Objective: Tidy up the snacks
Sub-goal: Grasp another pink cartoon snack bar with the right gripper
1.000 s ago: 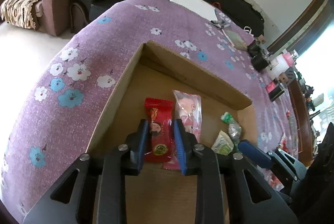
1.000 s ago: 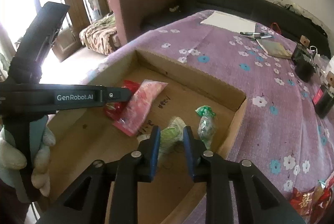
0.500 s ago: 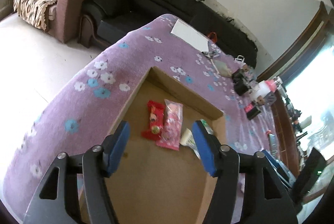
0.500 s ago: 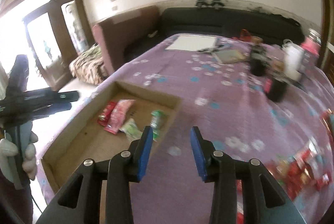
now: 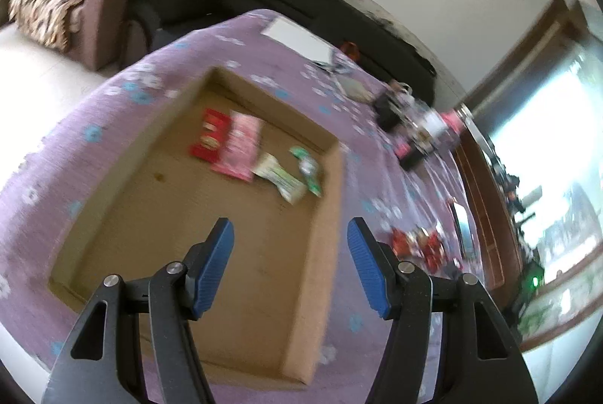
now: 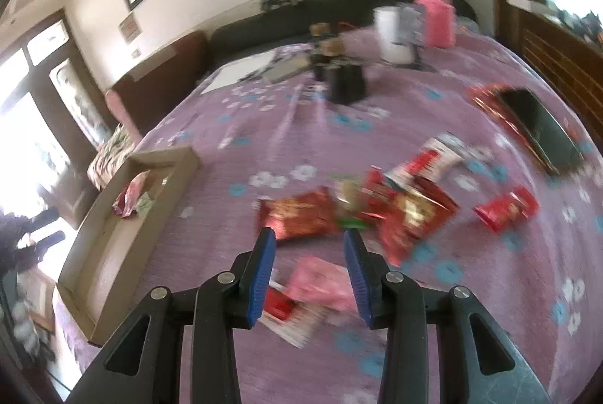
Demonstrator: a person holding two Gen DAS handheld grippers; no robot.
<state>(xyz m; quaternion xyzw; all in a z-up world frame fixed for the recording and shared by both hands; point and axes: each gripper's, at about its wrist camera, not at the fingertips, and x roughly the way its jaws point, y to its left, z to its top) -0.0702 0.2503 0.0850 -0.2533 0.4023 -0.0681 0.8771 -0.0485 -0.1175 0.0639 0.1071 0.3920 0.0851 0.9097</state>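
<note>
Inside the cardboard tray point(image 5: 324, 215), near its far wall, four snacks lie side by side: a red packet point(image 5: 209, 136), a pink packet point(image 5: 241, 147) touching it, a pale green packet point(image 5: 280, 176) and a green wrapped candy point(image 5: 307, 168), long axes running roughly toward the far wall. Above the tray's near half, the left gripper point(image 5: 288, 266) gapes wide, empty. Right of the tray on the purple cloth point(image 6: 233, 125), the right gripper point(image 6: 309, 270) hangs spread and empty over a pink packet point(image 6: 320, 281), near scattered red packets point(image 6: 407, 211).
</note>
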